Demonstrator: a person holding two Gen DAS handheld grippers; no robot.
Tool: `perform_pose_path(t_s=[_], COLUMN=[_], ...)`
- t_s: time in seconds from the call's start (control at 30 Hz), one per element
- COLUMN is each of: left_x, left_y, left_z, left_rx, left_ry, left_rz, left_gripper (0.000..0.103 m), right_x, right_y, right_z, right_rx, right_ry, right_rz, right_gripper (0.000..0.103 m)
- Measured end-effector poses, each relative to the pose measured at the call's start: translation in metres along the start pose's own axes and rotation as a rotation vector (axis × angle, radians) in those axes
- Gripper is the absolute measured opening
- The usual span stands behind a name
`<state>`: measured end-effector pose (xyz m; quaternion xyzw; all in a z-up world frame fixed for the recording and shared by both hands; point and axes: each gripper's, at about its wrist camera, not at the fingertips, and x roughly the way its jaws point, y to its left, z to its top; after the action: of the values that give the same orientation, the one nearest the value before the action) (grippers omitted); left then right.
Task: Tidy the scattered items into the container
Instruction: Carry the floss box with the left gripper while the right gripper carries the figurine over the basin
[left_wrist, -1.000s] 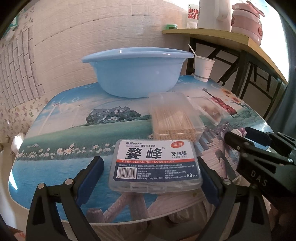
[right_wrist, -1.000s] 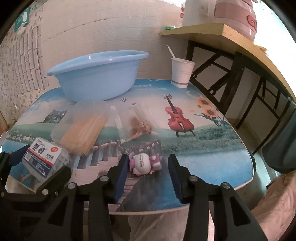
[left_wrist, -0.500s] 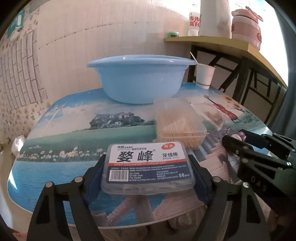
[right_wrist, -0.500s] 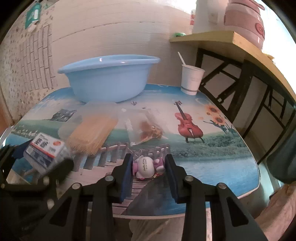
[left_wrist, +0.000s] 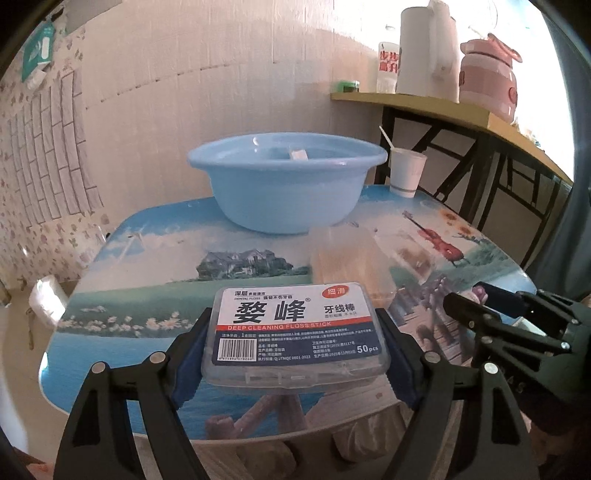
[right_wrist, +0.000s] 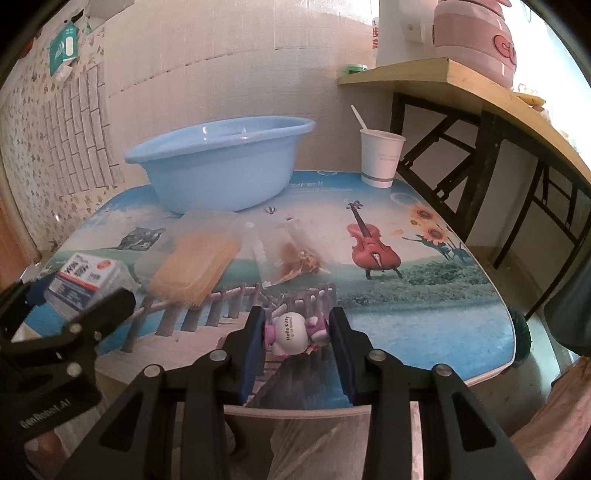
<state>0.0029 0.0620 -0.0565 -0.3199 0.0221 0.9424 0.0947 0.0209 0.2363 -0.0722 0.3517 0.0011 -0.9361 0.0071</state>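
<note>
Pinching a "DEEP CLEANING FLOSS STICK" box (left_wrist: 297, 332), left tool (left_wrist: 295, 354); right tool (right_wrist: 297, 343) clamps a "Hello Kitty" figure (right_wrist: 293, 334).

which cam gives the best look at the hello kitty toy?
Right wrist view. The Hello Kitty toy sits centred between the right gripper's fingers, close up, with its lettering readable. The left wrist view shows only a pink sliver of it behind the right gripper's fingers, at the frame's right edge.
</note>
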Motion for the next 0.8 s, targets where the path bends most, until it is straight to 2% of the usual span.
perform_pose_path(t_s=[0.4, 0.7, 0.8], left_x=[-0.021, -0.032, -0.029], left_y=[0.021, 0.028, 0.026], left_z=[0.013, 0.021, 0.018], left_rx=[-0.068, -0.078, -0.053], left_ry=[0.004, -0.036, -0.024], left_rz=[0.043, 0.084, 0.089], left_gripper=[0.080, 0.080, 0.080], right_x=[-0.019, -0.027, -0.035], right_y=[-0.010, -0.020, -0.023], right_z=[0.005, 0.006, 0.009], right_rx=[0.052, 0.069, 0.070], right_ry=[0.001, -0.015, -0.051], right_rz=[0.016, 0.004, 0.010], right_gripper=[0.036, 0.037, 0.037])
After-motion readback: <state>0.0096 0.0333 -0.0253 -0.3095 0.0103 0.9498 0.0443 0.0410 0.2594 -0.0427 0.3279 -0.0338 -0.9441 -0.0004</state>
